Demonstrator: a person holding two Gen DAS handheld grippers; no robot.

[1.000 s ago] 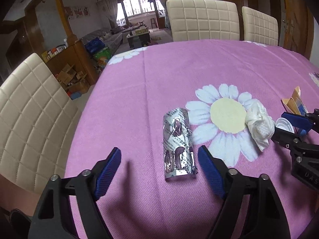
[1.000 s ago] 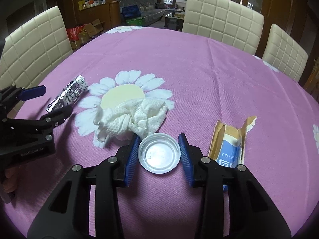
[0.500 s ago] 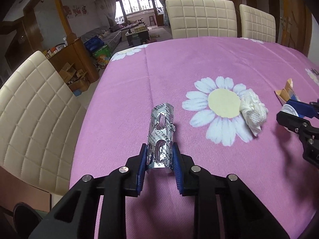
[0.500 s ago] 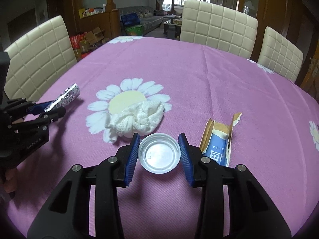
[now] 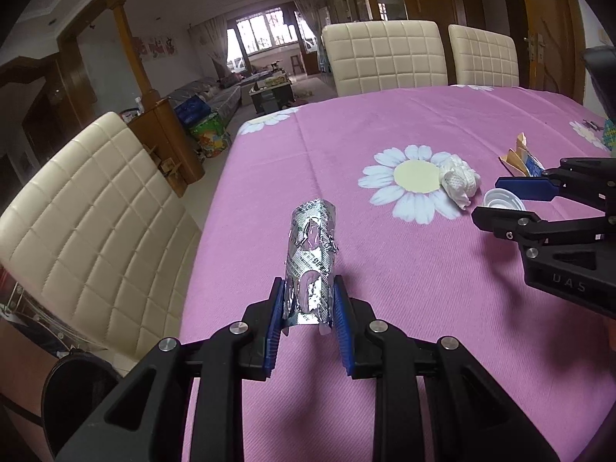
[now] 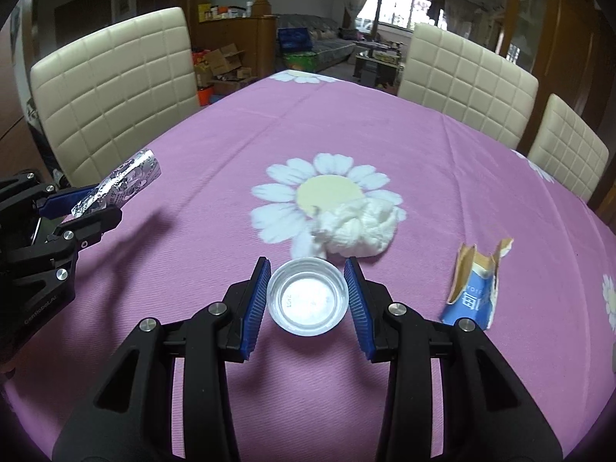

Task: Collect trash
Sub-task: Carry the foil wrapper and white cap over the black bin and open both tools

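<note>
My left gripper (image 5: pixel 308 300) is shut on a silver foil blister pack (image 5: pixel 311 258) and holds it raised above the pink tablecloth; the pack also shows in the right wrist view (image 6: pixel 123 186). My right gripper (image 6: pixel 308 294) is shut on a clear plastic lid (image 6: pixel 307 297), held off the table; the lid also shows in the left wrist view (image 5: pixel 503 199). A crumpled white tissue (image 6: pixel 356 227) lies on the daisy print, just beyond the lid. A torn blue and brown paper wrapper (image 6: pixel 475 288) lies to the right of my right gripper.
The round table (image 6: pixel 346 134) wears a pink cloth with daisy prints. Cream padded chairs stand around it: one at the left (image 5: pixel 88 211), two at the far side (image 5: pixel 385 57). A dark round bin rim (image 5: pixel 77 389) shows at the lower left of the left wrist view.
My left gripper closed on the blister pack and lifted it off the table. My right gripper, holding the lid, rose as well.
</note>
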